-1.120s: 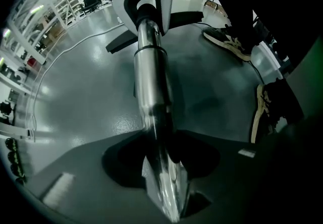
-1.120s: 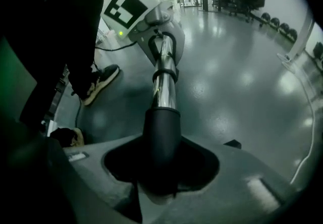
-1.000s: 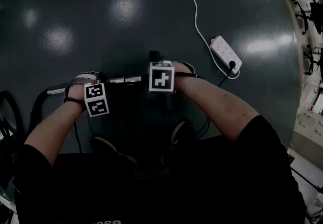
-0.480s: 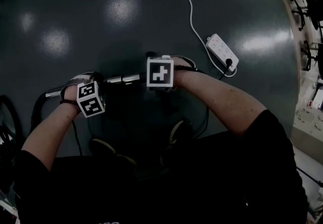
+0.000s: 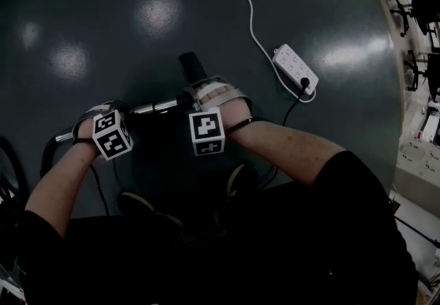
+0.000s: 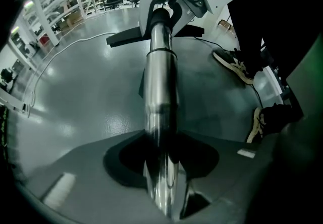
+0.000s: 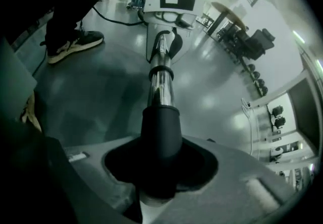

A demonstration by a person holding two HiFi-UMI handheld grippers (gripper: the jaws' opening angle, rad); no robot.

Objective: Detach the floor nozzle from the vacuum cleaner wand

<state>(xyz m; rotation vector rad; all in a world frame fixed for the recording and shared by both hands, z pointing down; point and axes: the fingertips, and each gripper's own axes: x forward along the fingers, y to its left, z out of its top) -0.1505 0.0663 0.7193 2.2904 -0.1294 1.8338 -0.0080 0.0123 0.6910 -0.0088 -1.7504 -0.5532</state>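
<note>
The chrome vacuum wand (image 5: 155,106) lies level between my two hands, just above the dark floor. My left gripper (image 5: 110,133) is shut on the chrome wand (image 6: 160,97), which runs straight out from its jaws (image 6: 164,187) toward the other gripper. My right gripper (image 5: 206,130) has the black nozzle neck (image 7: 160,132) between its jaws (image 7: 159,185), which are closing and press on it. Beyond that hand a black stub of the floor nozzle (image 5: 190,63) sticks out. The flat black nozzle body (image 6: 128,39) shows behind the right gripper in the left gripper view.
A white power strip (image 5: 295,70) with a white cable (image 5: 249,15) lies on the floor to the upper right. The person's shoes (image 5: 240,180) stand just below the wand. A black hose (image 5: 49,149) curves off at the left.
My right hand has rolled and shifted down-left in the head view, so its strap now shows and the black nozzle stub is exposed beyond it. The left gripper has rolled slightly.
</note>
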